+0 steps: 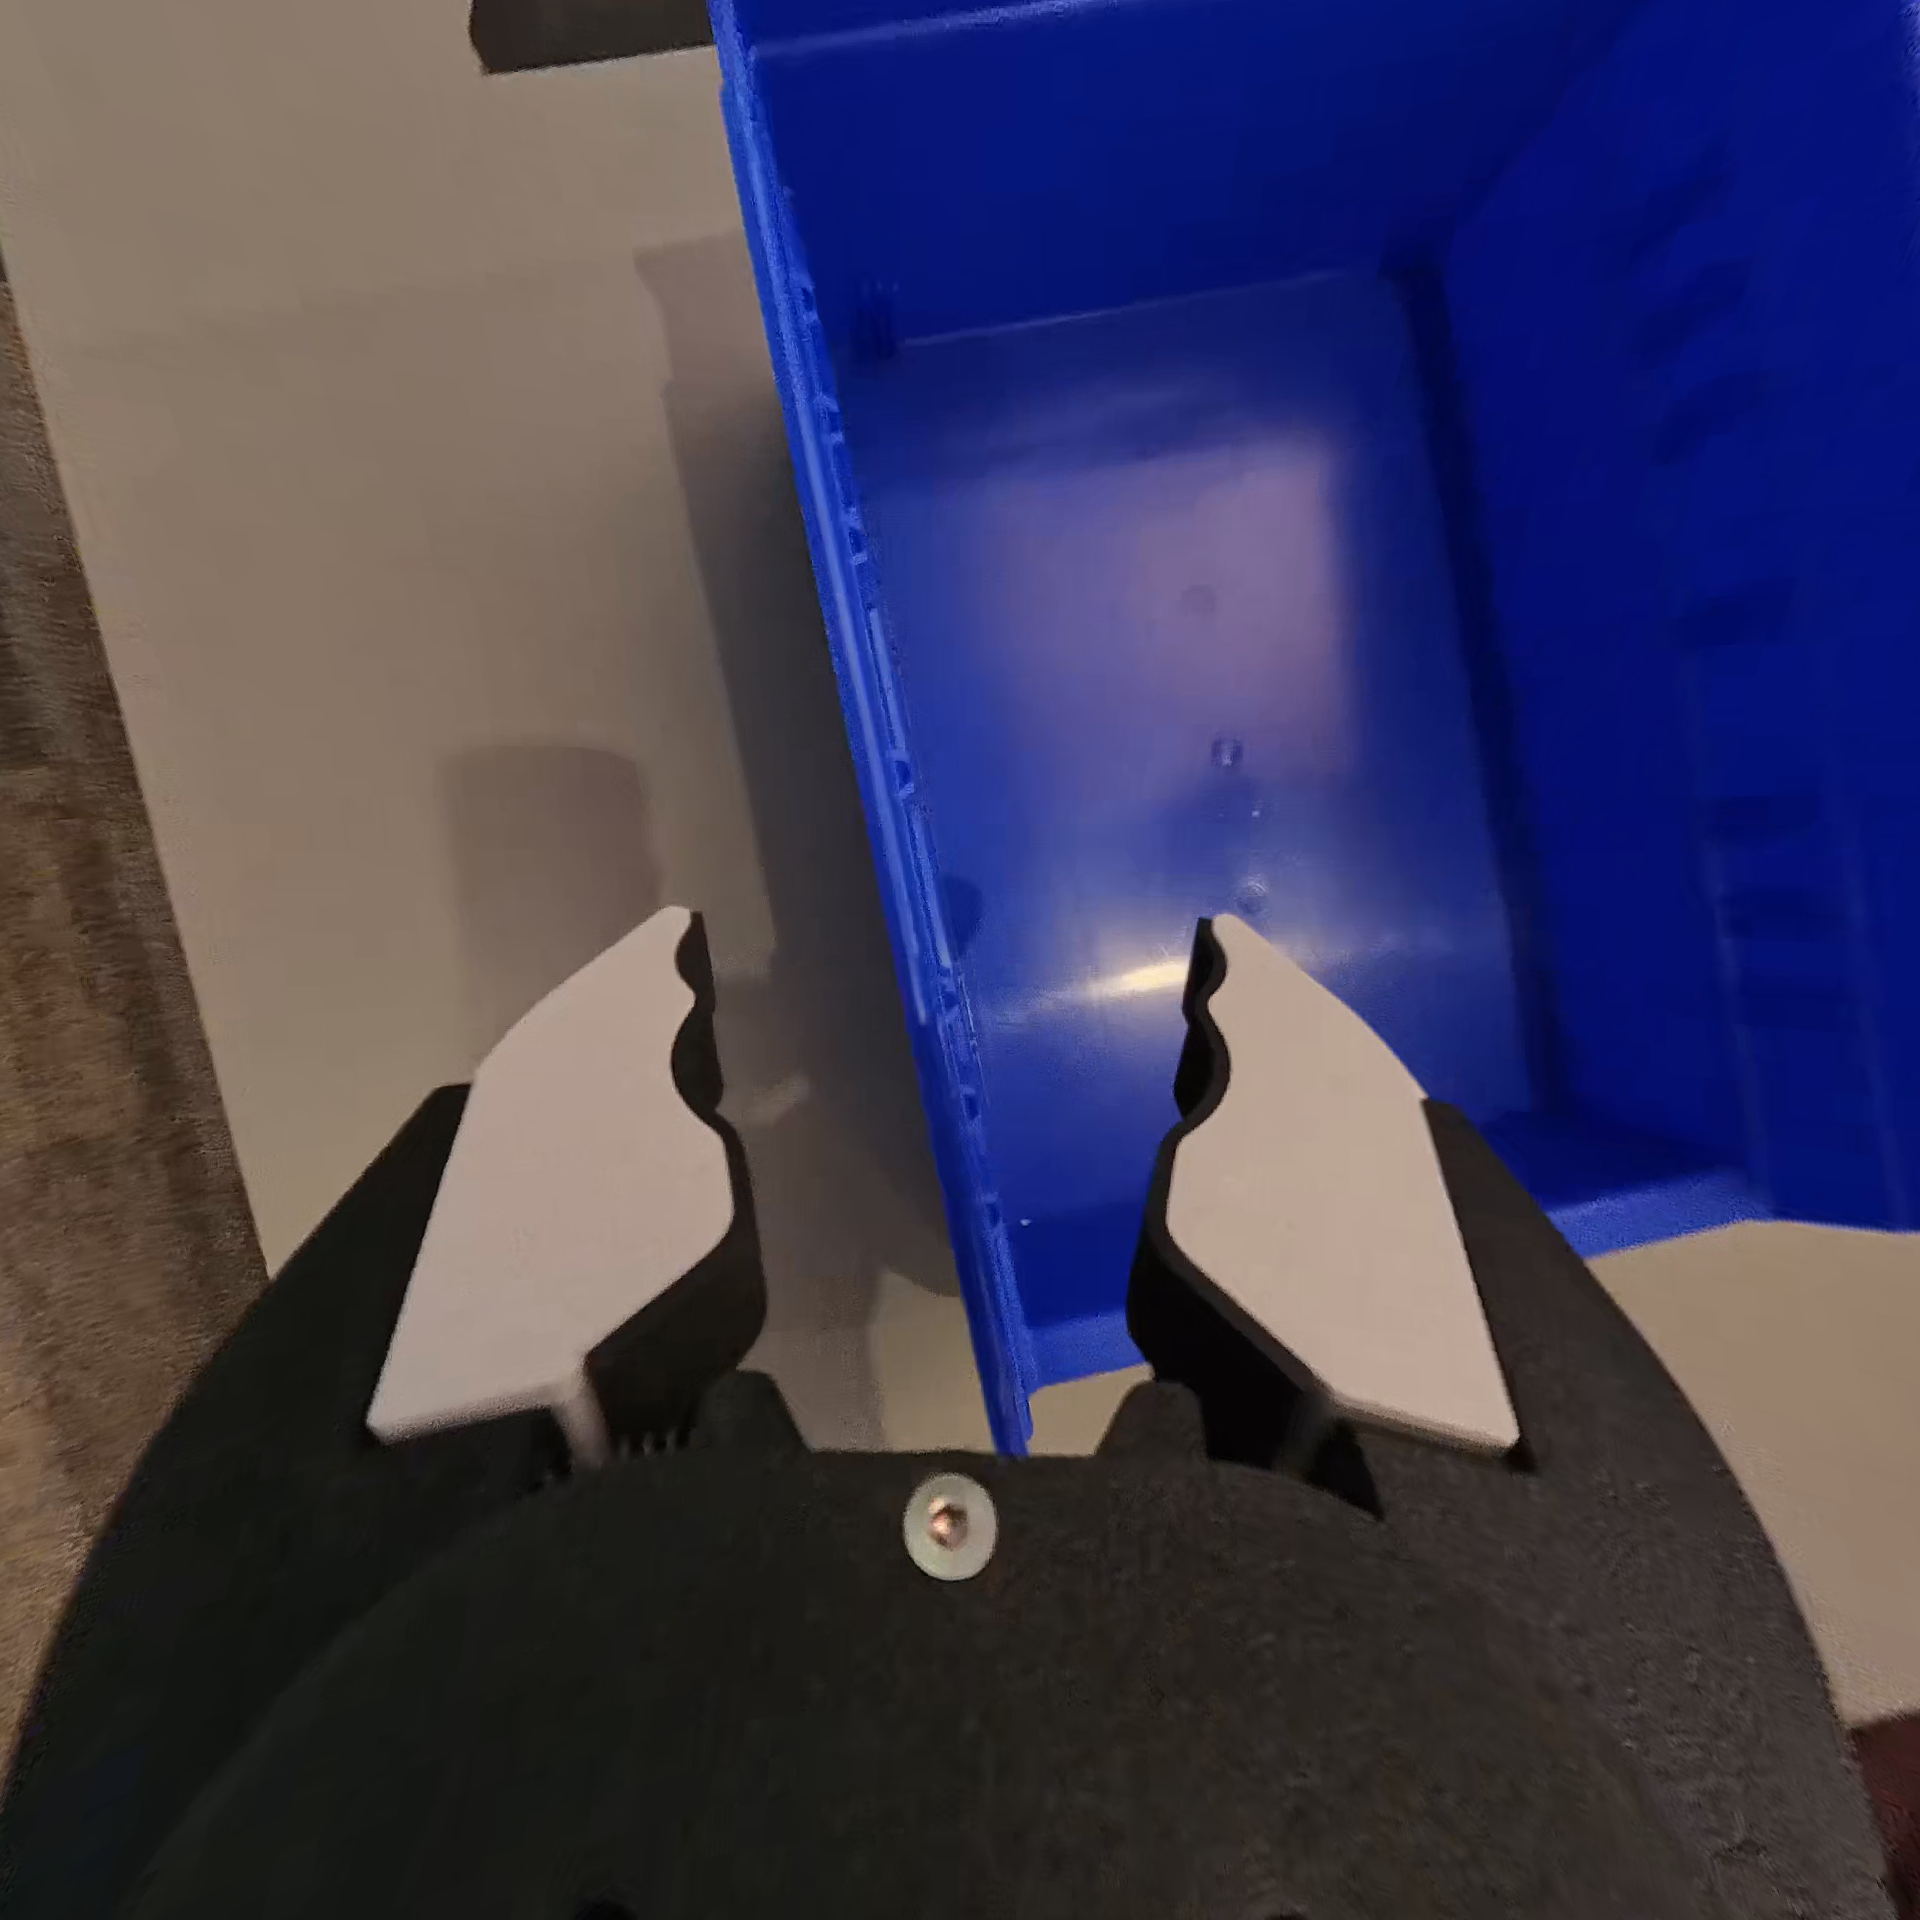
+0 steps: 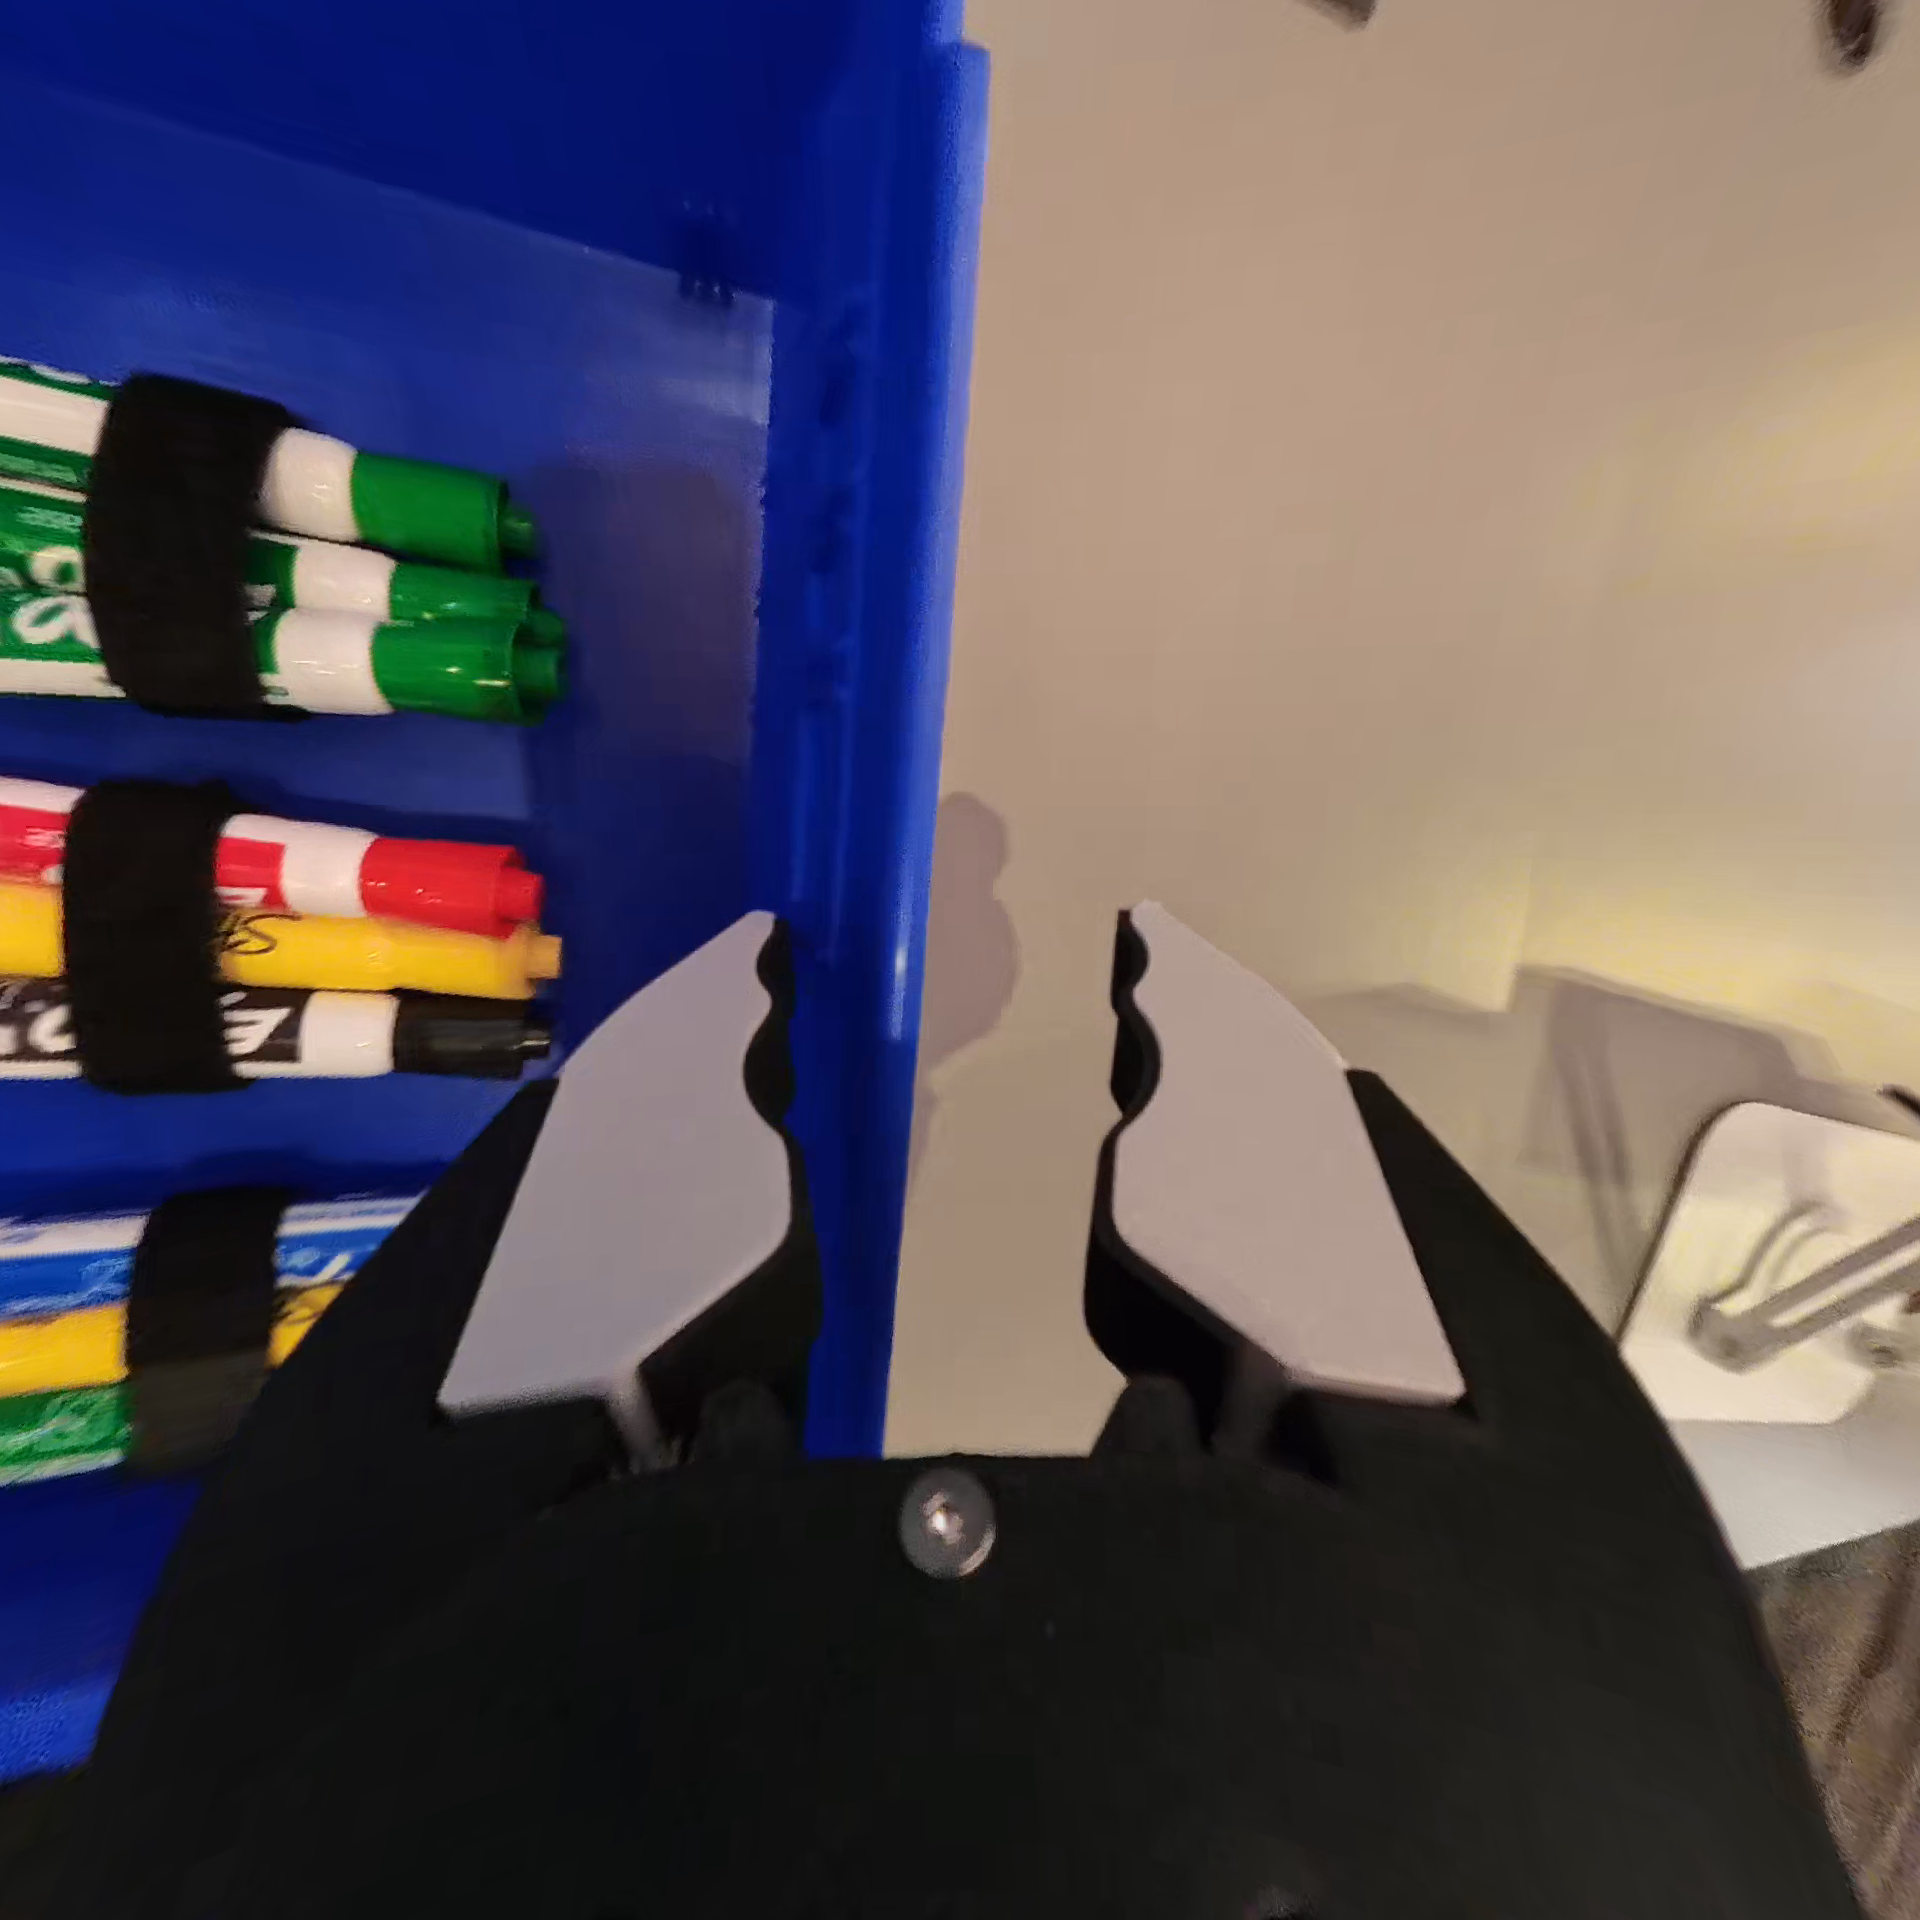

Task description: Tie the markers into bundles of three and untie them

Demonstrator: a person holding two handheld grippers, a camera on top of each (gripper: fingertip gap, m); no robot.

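In the right wrist view a blue bin holds three marker bundles, each bound by a black strap: a green bundle, a red, yellow and black bundle, and a blue, yellow and green bundle partly hidden by my gripper. My right gripper is open and empty, straddling the bin's right wall. In the left wrist view my left gripper is open and empty, straddling the left wall of a blue bin that shows no markers inside.
Both bins stand on a pale tabletop. Brown carpet shows past the table's left edge. A white block with a metal clip lies at the right. A dark object sits at the far edge. My right fingertips sit around 80 cm from my left ones.
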